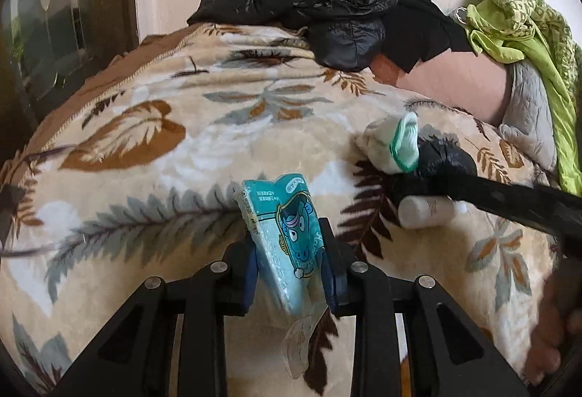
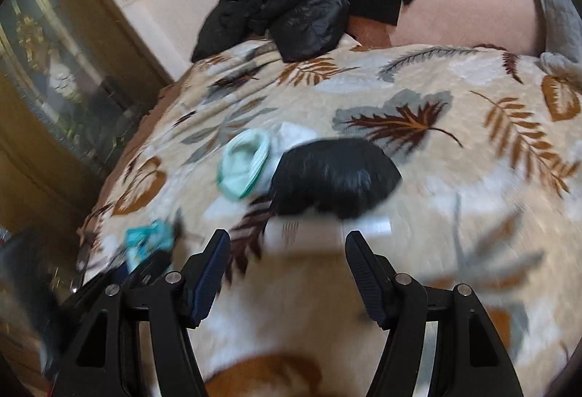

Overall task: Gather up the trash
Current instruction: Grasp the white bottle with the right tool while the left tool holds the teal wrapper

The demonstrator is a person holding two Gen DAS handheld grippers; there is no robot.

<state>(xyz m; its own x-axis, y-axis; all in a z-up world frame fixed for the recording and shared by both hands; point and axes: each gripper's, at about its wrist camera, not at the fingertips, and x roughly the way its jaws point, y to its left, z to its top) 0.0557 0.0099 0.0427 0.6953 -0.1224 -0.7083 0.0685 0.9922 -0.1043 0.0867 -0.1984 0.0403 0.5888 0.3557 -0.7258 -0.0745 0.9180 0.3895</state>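
Observation:
My left gripper (image 1: 289, 273) is shut on a teal tissue packet (image 1: 287, 237) with a cartoon print, held just above the leaf-patterned blanket (image 1: 145, 179). The same packet (image 2: 145, 244) shows blurred at the lower left of the right wrist view. My right gripper (image 2: 289, 251) stands open over the blanket, nothing between its pads. A white tube (image 2: 309, 233) lies just beyond its fingertips, against a crumpled black bag (image 2: 334, 175). A white and mint sock (image 2: 243, 168) lies left of the bag. In the left wrist view the tube (image 1: 425, 211), bag (image 1: 447, 157) and sock (image 1: 396, 142) sit at the right, partly crossed by the right gripper's dark body.
A black puffer jacket (image 1: 320, 4) lies at the blanket's far end, with green cloth (image 1: 520, 22) and a grey quilt (image 1: 527, 106) to the right. A brown cabinet with glass (image 2: 54, 88) stands on the left. A hand (image 1: 553, 342) shows at the lower right.

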